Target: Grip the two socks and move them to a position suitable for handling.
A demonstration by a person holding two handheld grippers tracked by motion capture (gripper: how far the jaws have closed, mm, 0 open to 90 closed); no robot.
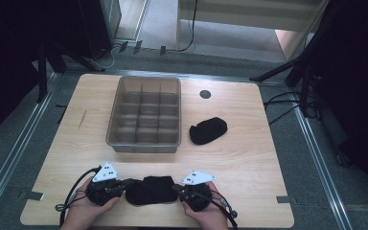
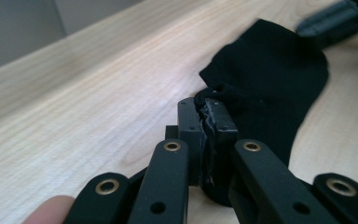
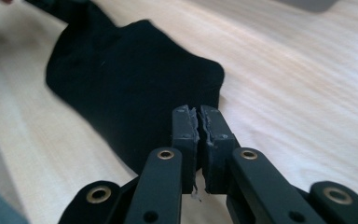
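Left gripper (image 2: pixel 207 122): jaws pinched on black sock (image 2: pixel 270 79) edge.
Right gripper (image 3: pixel 199 125): jaws closed on the sock's opposite edge.
Sock: soft knit, flat.

Looks like a lab or test studio: black stands (image 1: pixel 311 57) and cables (image 1: pixel 282 103) ring the wooden surface (image 1: pixel 249 158), metal rails (image 1: pixel 14 153) along a grey floor.

1. I see a pale wooden table (image 1: pixel 249 158) with rounded corners, standing on grey carpet (image 1: pixel 311 163).
2. Metal rails (image 1: pixel 9 158) run along the floor on both sides.
3. Far ahead, black stand legs (image 1: pixel 287 72) and cables (image 1: pixel 106 61) lie near a lit, pale floor strip (image 1: pixel 235 40).
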